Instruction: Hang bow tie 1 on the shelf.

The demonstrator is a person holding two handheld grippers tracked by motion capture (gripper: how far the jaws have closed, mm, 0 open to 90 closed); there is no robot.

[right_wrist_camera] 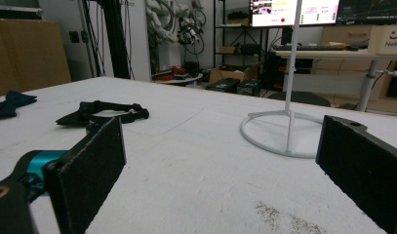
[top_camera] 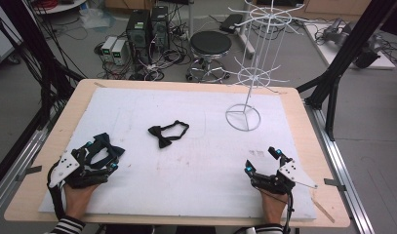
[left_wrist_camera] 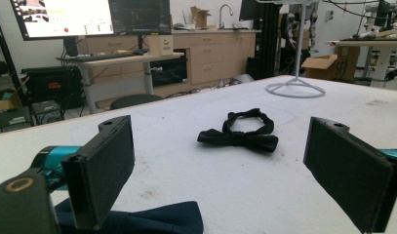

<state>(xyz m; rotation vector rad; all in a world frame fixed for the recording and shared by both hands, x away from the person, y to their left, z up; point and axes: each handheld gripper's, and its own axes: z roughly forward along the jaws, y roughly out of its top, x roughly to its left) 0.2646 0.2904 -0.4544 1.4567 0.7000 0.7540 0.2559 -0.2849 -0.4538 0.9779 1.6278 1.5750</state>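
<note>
A robotics lab is showing itself here: around the white-topped table (top_camera: 186, 165), computer towers (top_camera: 147, 29) and tangled cables are sitting on the floor beyond it, monitors (left_wrist_camera: 64, 17) are glowing behind it, black frame struts are flanking it.

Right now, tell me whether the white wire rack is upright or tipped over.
Upright. The white wire rack stands on its ring base flat on the white board, its pole rising straight in the high view and the right gripper view.

Even, bright indoor light; slight softness.
</note>
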